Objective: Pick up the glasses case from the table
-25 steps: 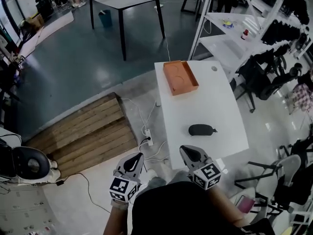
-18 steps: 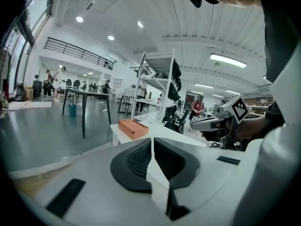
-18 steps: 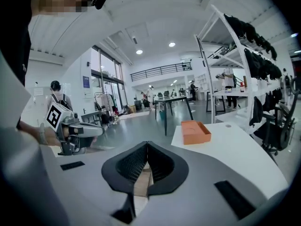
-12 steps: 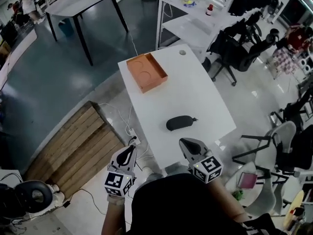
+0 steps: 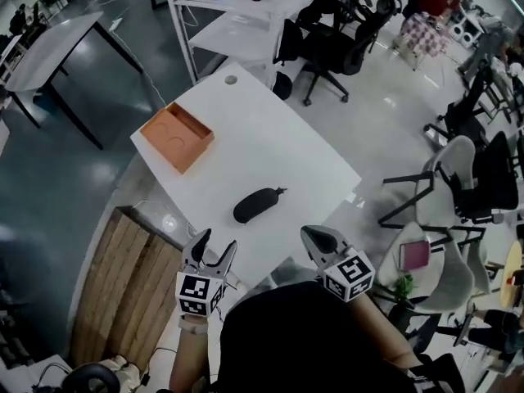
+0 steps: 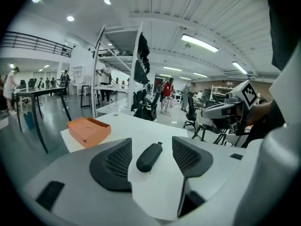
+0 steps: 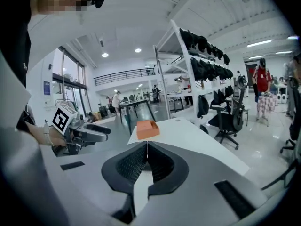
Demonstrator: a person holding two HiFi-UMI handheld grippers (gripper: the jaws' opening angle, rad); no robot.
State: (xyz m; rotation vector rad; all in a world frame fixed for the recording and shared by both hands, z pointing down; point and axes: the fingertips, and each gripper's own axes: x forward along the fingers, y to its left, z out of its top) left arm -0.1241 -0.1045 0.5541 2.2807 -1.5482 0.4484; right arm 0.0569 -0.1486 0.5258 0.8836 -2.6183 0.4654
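The black glasses case (image 5: pixel 255 205) lies on the white table (image 5: pixel 286 150), near its front edge. In the left gripper view the case (image 6: pixel 149 157) shows ahead, framed by the two jaws and resting on the table well short of the pads. My left gripper (image 5: pixel 214 248) (image 6: pixel 151 139) hovers at the table's near edge; its jaws have just been opening and stand open with nothing held. My right gripper (image 5: pixel 313 236) (image 7: pixel 147 147) is shut and empty, to the right of the case and nearer me.
An orange tray (image 5: pixel 176 137) (image 7: pixel 146 128) sits at the table's far left corner. Office chairs (image 5: pixel 327 43) stand behind and to the right. A wooden pallet (image 5: pixel 123 285) lies on the floor at the left. White shelving (image 5: pixel 237 6) stands beyond the table.
The view has swung, so the table now lies diagonally. Both grippers have moved with me along the table's near edge. The left jaws, shut before, now stand apart.
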